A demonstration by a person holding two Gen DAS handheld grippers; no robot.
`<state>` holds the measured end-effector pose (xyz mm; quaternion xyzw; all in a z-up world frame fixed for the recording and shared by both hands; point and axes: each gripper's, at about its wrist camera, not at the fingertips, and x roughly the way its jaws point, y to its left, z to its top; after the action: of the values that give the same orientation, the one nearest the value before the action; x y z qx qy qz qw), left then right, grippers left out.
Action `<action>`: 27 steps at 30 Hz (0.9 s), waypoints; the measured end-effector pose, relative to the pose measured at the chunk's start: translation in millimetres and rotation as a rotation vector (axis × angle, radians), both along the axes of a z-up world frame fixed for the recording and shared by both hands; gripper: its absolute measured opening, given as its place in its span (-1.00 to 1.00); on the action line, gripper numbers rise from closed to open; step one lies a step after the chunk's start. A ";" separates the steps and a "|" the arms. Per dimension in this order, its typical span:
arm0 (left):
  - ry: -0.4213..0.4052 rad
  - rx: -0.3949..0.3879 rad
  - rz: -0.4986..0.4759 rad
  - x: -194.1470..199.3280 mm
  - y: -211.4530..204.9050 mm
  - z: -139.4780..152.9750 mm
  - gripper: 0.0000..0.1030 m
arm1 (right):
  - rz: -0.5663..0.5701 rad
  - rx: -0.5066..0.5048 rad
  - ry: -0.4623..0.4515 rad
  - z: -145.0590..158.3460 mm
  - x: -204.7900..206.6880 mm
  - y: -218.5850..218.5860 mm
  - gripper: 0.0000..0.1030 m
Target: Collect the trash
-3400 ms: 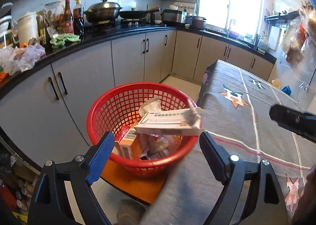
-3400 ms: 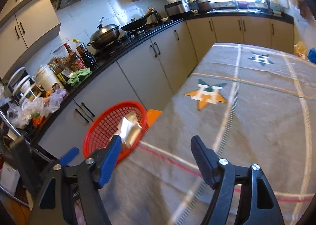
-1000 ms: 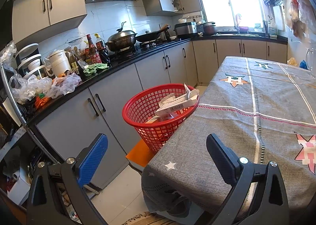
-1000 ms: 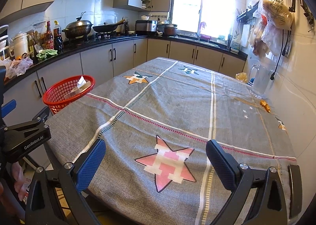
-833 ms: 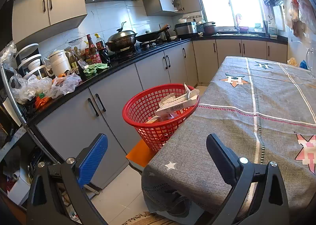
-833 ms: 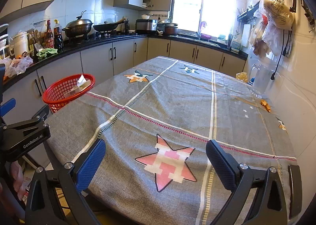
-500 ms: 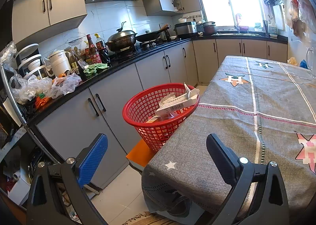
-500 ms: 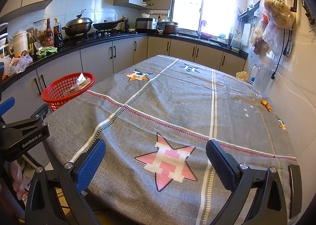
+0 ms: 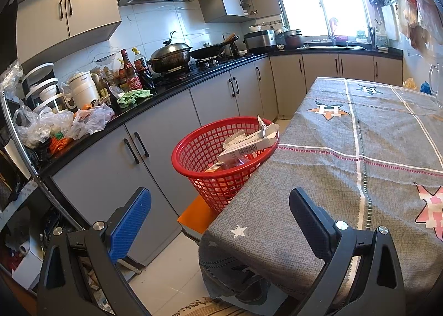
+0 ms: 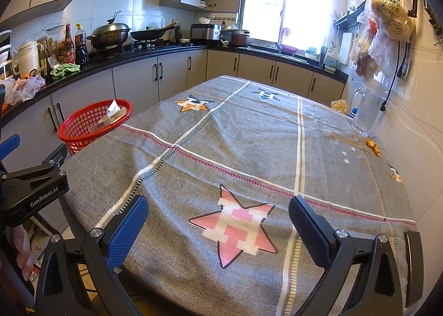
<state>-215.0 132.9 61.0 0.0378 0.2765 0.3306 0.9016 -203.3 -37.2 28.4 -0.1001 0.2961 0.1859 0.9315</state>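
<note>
From my feed, both claws are spread wide and holding nothing. The left gripper (image 9: 218, 221) sits low in frame, off the table corner, and the right gripper (image 10: 218, 221) hangs over the grey tablecloth (image 10: 249, 149) above a pink star with an "H" in it. The red basket (image 9: 205, 155) is mid-frame in the left view, just beside the table edge on an orange stool (image 9: 193, 216), with a white barcoded box (image 9: 246, 144) lying across its rim (print too small to read). "GenRobot.AI" is printed on the left gripper's body at the right view's left edge.
</note>
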 end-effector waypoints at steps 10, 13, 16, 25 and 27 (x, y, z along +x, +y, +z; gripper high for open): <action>0.002 0.009 0.002 -5.0 4.0 -2.4 0.93 | 0.000 -0.003 0.001 -3.2 0.7 -0.6 0.99; 0.002 0.009 0.003 -3.7 2.7 -2.1 0.93 | 0.000 -0.006 0.002 -4.2 0.9 -0.2 0.99; 0.003 0.009 0.004 -4.6 3.5 -2.8 0.93 | -0.002 -0.008 0.004 -5.5 1.1 -0.9 0.99; 0.004 0.009 0.002 -3.1 2.2 -2.1 0.93 | -0.001 -0.011 0.012 -6.7 2.4 0.4 0.99; 0.007 0.010 -0.002 -4.0 2.3 -2.8 0.93 | -0.001 -0.012 0.014 -7.3 2.7 0.6 0.99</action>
<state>-219.0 135.2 58.2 0.0435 0.2780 0.3310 0.9007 -200.6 -36.7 21.1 -0.1041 0.3037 0.1842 0.9290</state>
